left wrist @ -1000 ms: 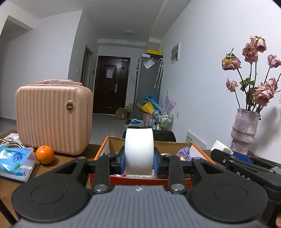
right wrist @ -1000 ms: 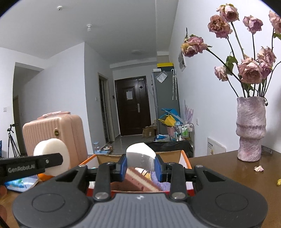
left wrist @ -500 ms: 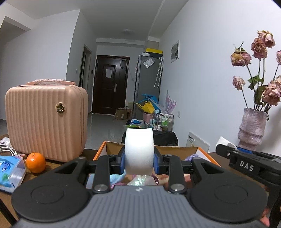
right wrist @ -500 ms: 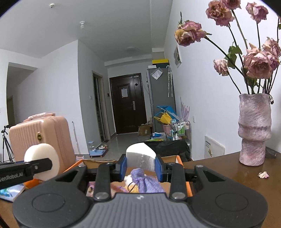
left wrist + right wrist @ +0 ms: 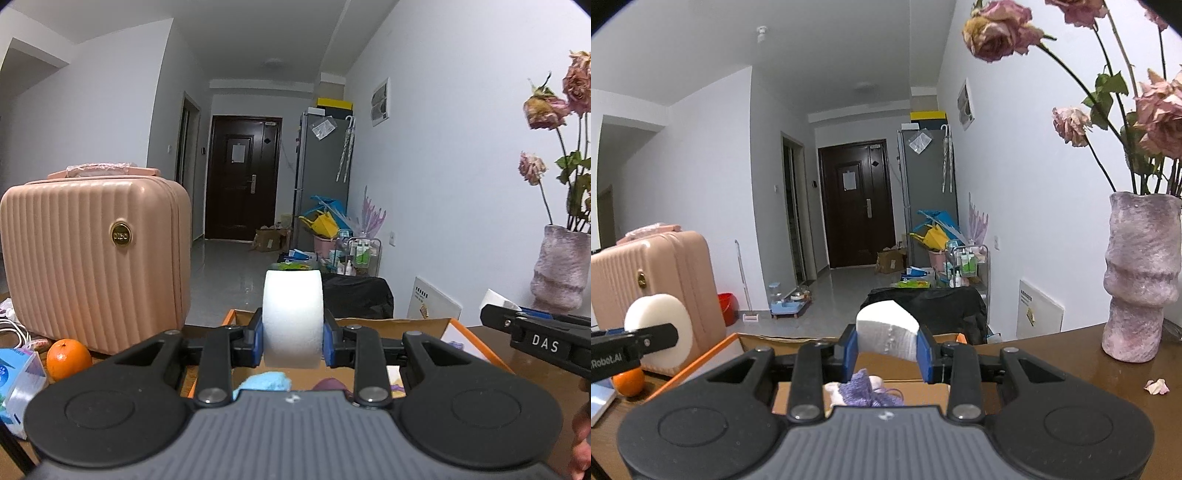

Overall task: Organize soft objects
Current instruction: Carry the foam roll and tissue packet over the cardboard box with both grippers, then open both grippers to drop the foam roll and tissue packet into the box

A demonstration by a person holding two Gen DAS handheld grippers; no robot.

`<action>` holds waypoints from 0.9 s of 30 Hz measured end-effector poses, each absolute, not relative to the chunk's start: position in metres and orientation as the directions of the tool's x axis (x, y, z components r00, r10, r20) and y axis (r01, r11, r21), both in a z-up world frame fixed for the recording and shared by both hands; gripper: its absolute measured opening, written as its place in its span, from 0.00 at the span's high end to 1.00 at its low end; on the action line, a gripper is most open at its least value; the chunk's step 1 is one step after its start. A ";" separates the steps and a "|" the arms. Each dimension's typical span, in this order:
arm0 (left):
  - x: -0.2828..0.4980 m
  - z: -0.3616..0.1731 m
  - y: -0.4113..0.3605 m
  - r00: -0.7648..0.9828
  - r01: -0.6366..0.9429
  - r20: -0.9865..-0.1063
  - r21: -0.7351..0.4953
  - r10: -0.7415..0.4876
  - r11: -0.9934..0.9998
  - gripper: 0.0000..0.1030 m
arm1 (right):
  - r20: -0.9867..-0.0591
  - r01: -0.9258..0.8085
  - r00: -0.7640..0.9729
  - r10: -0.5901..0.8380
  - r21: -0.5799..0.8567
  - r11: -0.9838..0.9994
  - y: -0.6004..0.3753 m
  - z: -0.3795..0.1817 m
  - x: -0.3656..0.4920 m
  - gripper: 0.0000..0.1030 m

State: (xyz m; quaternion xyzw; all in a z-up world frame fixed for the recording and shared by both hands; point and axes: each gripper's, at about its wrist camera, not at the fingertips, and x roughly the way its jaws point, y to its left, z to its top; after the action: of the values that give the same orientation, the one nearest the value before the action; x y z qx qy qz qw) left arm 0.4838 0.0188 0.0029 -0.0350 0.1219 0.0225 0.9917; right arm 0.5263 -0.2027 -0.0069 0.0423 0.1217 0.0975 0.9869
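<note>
My left gripper [image 5: 293,341] is shut on a round white foam disc [image 5: 293,317], held on edge above an orange-rimmed cardboard box [image 5: 476,338]. A blue soft piece [image 5: 266,381] lies in the box just below. My right gripper [image 5: 886,352] is shut on a white foam wedge [image 5: 887,334] over the same cardboard box [image 5: 701,356]. A purple knitted piece [image 5: 866,387] lies inside under it. In the right wrist view the left gripper's finger and its foam disc [image 5: 659,328] show at the left edge. The right gripper's finger [image 5: 546,345] shows at the right of the left wrist view.
A pink ribbed case [image 5: 94,258] stands left of the box, with an orange [image 5: 68,360] and a blue tissue pack [image 5: 16,384] in front of it. A mauve vase [image 5: 1141,280] of dried roses stands on the brown table at the right, a fallen petal [image 5: 1156,386] near it.
Both grippers have moved forward over the box with their foam pieces still gripped. The box rim has dropped lower in both views and more of its inside shows.
</note>
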 end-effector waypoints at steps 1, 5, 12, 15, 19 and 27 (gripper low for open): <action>0.487 0.002 0.019 0.968 -0.054 -0.247 -0.063 0.037 0.997 0.71 | -0.236 -0.181 0.951 0.201 0.104 0.978 -0.203 -0.007 0.529 0.69; 0.498 -0.001 0.018 0.964 -0.054 -0.263 -0.061 0.037 0.997 0.71 | -0.252 -0.179 0.947 0.198 0.095 0.979 -0.201 -0.008 0.537 0.69; 0.516 -0.004 0.017 0.958 -0.054 -0.283 -0.056 0.036 0.997 0.71 | -0.286 -0.189 0.936 0.203 0.075 0.979 -0.197 -0.010 0.552 0.69; 0.522 -0.005 0.017 0.957 -0.053 -0.289 -0.051 0.036 0.997 0.71 | -0.299 -0.195 0.931 0.207 0.071 0.978 -0.195 -0.009 0.558 0.69; 0.532 -0.007 0.016 0.952 -0.054 -0.304 -0.046 0.038 0.997 0.71 | -0.309 -0.201 0.928 0.210 0.062 0.978 -0.192 -0.010 0.564 0.69; 0.541 -0.014 0.018 0.943 -0.052 -0.332 -0.050 0.032 0.997 0.70 | -0.327 -0.197 0.921 0.210 0.072 0.978 -0.195 -0.014 0.571 0.61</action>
State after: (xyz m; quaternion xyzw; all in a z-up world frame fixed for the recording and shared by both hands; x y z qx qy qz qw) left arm 0.5409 0.0178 -0.0142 -0.0290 0.1680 0.0213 0.9851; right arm 0.5712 -0.1950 -0.0137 0.0191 0.1690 0.1037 0.9800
